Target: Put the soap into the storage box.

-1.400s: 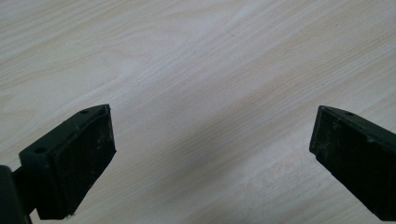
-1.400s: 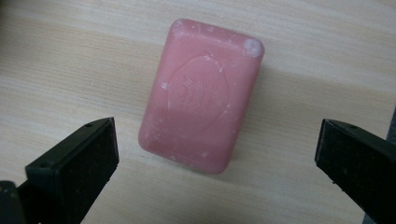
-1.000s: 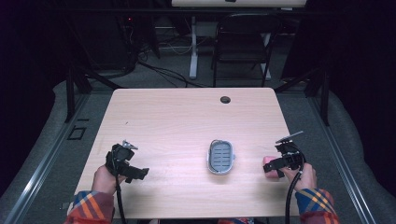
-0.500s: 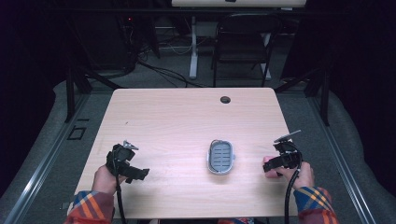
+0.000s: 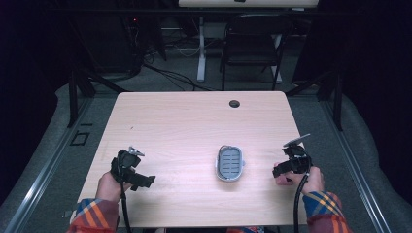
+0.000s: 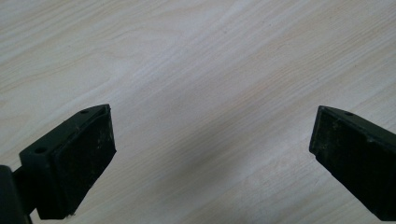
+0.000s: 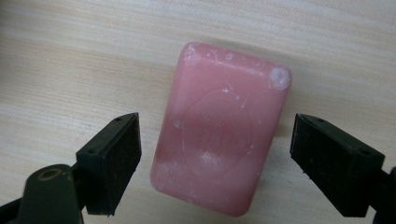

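A pink bar of soap (image 7: 222, 128) lies flat on the wooden table (image 5: 184, 131). My right gripper (image 7: 224, 161) is open just above it, one black jaw on each long side of the bar, neither pad touching it. In the high view this right gripper (image 5: 286, 167) sits near the table's right front edge. A grey oval soap dish (image 5: 230, 162) with a slotted insert rests a little to its left and holds nothing. My left gripper (image 5: 138, 178) is open at the front left, with bare wood between its jaws (image 6: 210, 154).
A dark round cable hole (image 5: 234, 104) is set in the table near its far edge. A black chair (image 5: 252, 43) and a white desk leg (image 5: 200, 53) stand beyond the table. Black cables trail from both grippers towards the person's plaid sleeves.
My right gripper has shifted slightly left and down over the pink soap, covering it in the high view. The left gripper has stayed put.
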The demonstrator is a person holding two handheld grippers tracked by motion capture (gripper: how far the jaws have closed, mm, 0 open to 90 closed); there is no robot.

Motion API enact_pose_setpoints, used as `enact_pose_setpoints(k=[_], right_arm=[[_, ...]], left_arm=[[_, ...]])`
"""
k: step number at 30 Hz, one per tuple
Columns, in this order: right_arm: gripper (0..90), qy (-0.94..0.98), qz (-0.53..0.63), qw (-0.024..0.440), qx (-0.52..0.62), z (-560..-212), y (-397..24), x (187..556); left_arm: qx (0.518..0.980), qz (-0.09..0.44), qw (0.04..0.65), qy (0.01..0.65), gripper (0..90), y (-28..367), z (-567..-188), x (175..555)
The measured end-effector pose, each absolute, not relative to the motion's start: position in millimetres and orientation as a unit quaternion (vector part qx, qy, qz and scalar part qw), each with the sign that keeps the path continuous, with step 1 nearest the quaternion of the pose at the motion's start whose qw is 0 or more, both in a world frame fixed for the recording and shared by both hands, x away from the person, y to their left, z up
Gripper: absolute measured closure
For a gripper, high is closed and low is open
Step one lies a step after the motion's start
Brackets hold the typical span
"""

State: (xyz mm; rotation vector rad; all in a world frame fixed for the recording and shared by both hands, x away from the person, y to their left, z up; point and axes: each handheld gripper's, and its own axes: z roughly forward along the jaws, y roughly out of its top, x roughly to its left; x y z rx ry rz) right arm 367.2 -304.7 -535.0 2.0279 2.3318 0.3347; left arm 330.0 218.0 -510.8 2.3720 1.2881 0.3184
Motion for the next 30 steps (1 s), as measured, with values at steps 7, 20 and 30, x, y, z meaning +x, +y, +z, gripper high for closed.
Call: enact_pose_setpoints(k=[7, 20, 30], right_arm=[[23.3, 0.751, 0.098, 0.016, 0.653, -536.5, -304.4, 369.7], [26.2, 0.749, 0.093, 0.012, 0.656, -541.0, -302.1, 372.9], [30.9, 0.747, 0.089, 0.002, 0.659, -544.1, -303.4, 373.5]], left_arm=[[0.853, 0.114, 0.210, 0.464, 0.2, 217.8, -510.8, 329.9], [0.853, 0.113, 0.211, 0.464, 0.3, 217.2, -511.4, 329.8], [0.853, 0.113, 0.212, 0.463, 0.3, 217.1, -511.4, 329.7]])
